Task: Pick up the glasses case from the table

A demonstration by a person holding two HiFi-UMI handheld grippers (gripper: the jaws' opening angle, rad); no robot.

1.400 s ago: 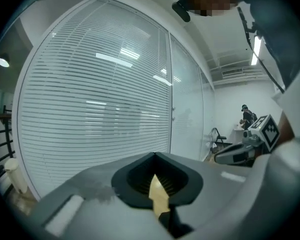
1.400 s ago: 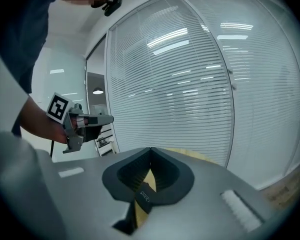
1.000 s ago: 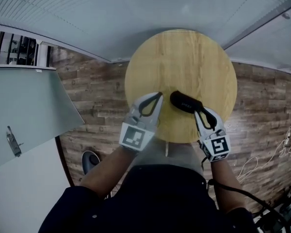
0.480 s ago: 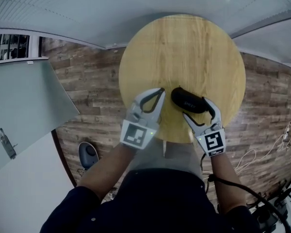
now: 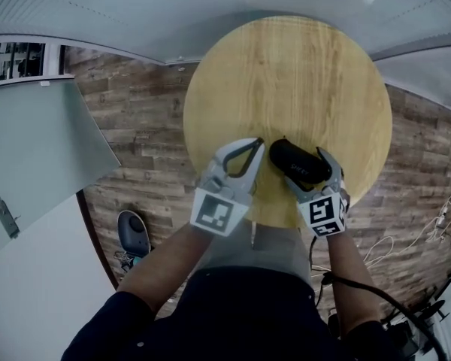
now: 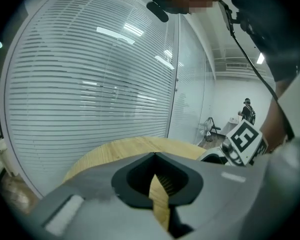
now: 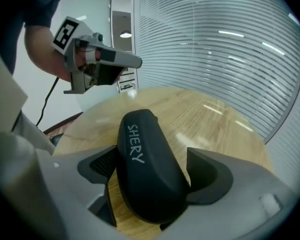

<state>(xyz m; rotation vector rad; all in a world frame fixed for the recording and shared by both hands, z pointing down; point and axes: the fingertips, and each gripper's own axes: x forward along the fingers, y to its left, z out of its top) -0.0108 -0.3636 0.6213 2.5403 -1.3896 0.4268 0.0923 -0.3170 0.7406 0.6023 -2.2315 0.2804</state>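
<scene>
Starting with the black glasses case (image 5: 299,162): lying flat on the round wooden table (image 5: 286,74), toward the edge nearest the person, and showing white "SHERY" lettering on its upper side in the right gripper view. Sitting lengthwise between the jaws of the right gripper (image 5: 310,170), with the rounded near end deep in the gap and the far end reaching out past the fingertips. Spreading those jaws wide at this moment, flanking the case on both sides rather than clamping it; hard to tell whether one pad is brushing its flank. Tilting down over the table's near edge, with the marker cube facing up toward the head camera.

Moving to the case's left: meeting the left gripper (image 5: 254,145) just beside it, also over the near part of the table. Pressing its jaw tips together on nothing, with only a strip of tabletop showing through the opening behind the tips. Not showing clearly whether it is touching the wood.

Going farther out: standing on a brown plank floor (image 5: 143,126), backing onto a glass wall with horizontal blinds (image 7: 230,49), and trailing a dark cable (image 5: 361,293) down past the person's right arm.
</scene>
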